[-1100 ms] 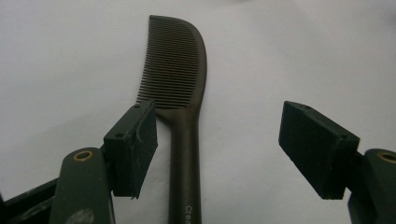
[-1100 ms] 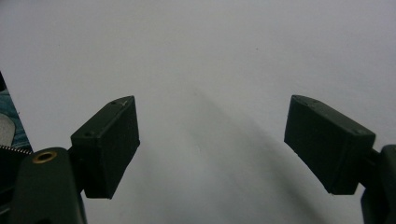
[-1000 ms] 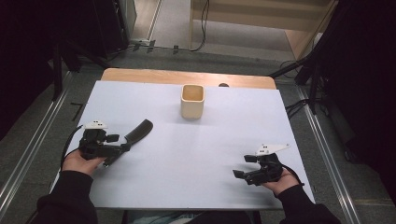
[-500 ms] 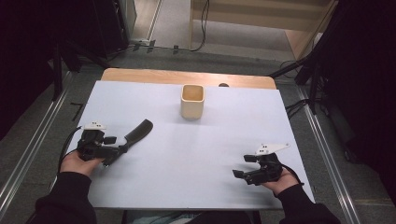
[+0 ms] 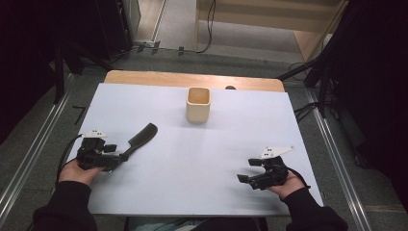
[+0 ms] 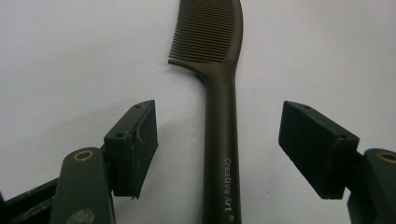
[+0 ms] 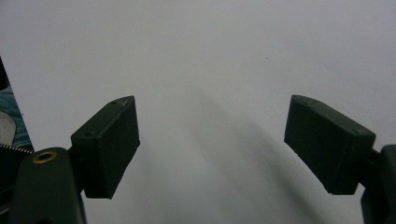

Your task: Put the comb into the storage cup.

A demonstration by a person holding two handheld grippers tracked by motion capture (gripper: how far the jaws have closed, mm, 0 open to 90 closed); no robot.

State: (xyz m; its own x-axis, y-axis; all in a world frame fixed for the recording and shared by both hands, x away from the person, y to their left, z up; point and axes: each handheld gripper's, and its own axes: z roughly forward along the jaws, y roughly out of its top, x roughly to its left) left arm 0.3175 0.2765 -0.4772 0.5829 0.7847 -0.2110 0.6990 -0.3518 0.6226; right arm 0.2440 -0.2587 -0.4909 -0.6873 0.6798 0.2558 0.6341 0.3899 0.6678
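A dark brown comb (image 5: 140, 136) lies flat on the white table, teeth end pointing away from me. In the left gripper view the comb (image 6: 219, 140) runs its handle between the two jaws, which stand wide apart on either side without touching it. My left gripper (image 5: 118, 158) is open at the comb's handle end, near the table's left side. My right gripper (image 5: 244, 179) rests open near the front right, and the right gripper view (image 7: 210, 140) has bare table between its jaws. A cream square cup (image 5: 198, 104) stands upright at the back middle.
The white table top (image 5: 202, 159) ends at a wooden strip (image 5: 192, 80) along the back. Metal rails run along the floor at both sides. Cables and dark stands sit beyond the table's far edge and right side.
My left gripper has eased slightly toward me and to the left along the comb's handle. The comb, the cup and the right gripper have stayed put.
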